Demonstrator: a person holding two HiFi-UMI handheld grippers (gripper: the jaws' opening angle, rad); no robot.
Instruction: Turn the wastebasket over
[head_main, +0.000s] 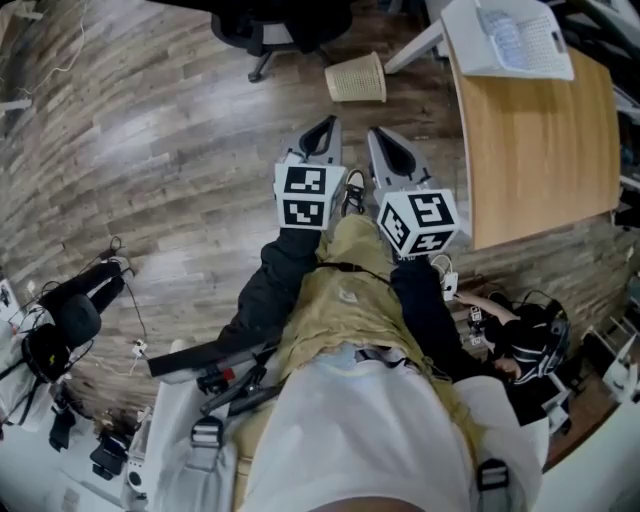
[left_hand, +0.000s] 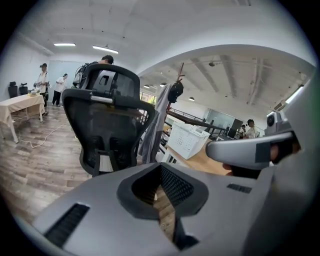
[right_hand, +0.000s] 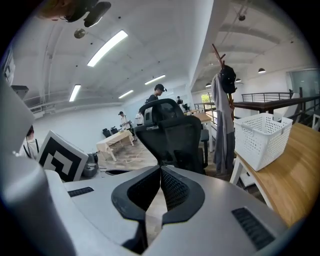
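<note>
The wastebasket (head_main: 356, 78) is a tan woven bin that appears to lie on its side on the wood floor, ahead of me near a white table leg. My left gripper (head_main: 321, 131) and right gripper (head_main: 386, 147) are held side by side in front of my body, pointing toward the bin and well short of it. Both are shut with nothing between the jaws. In the left gripper view the left gripper (left_hand: 161, 166) has its tips together; in the right gripper view the right gripper (right_hand: 160, 169) does too. Neither gripper view shows the bin.
A black office chair (head_main: 270, 30) (left_hand: 107, 125) (right_hand: 172, 135) stands just behind the bin. A wooden table (head_main: 535, 140) on the right carries a white basket (head_main: 510, 35) (right_hand: 260, 137). A coat rack (right_hand: 222, 110) stands by the table. Cables and gear (head_main: 70, 320) lie at the left.
</note>
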